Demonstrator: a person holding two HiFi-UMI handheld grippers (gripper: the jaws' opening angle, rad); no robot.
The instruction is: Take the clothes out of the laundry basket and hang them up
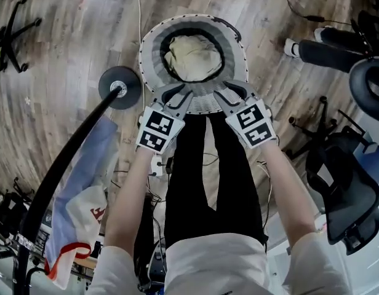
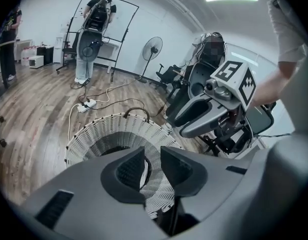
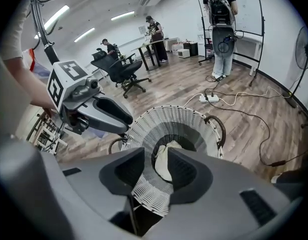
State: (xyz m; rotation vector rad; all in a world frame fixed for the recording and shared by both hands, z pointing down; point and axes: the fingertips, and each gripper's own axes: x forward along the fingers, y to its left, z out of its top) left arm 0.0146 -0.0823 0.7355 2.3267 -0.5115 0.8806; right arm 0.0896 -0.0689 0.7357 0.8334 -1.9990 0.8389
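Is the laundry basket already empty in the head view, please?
No, a cream garment lies at the bottom of the white laundry basket.

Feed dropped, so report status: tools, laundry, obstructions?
Left tool, right tool open, empty, over near rim of basket. Cream garment lies inside, untouched. Basket mouth unobstructed.

the right gripper (image 3: 156, 155) points down at a white woven laundry basket (image 3: 194, 121) on the wooden floor (image 3: 254, 129). its jaws stand apart with nothing pinched, and a cream cloth (image 3: 163, 165) in the basket shows through the gap. the left gripper (image 3: 125, 125) hangs just beside the basket's rim. a power strip (image 3: 209, 98) lies beyond.
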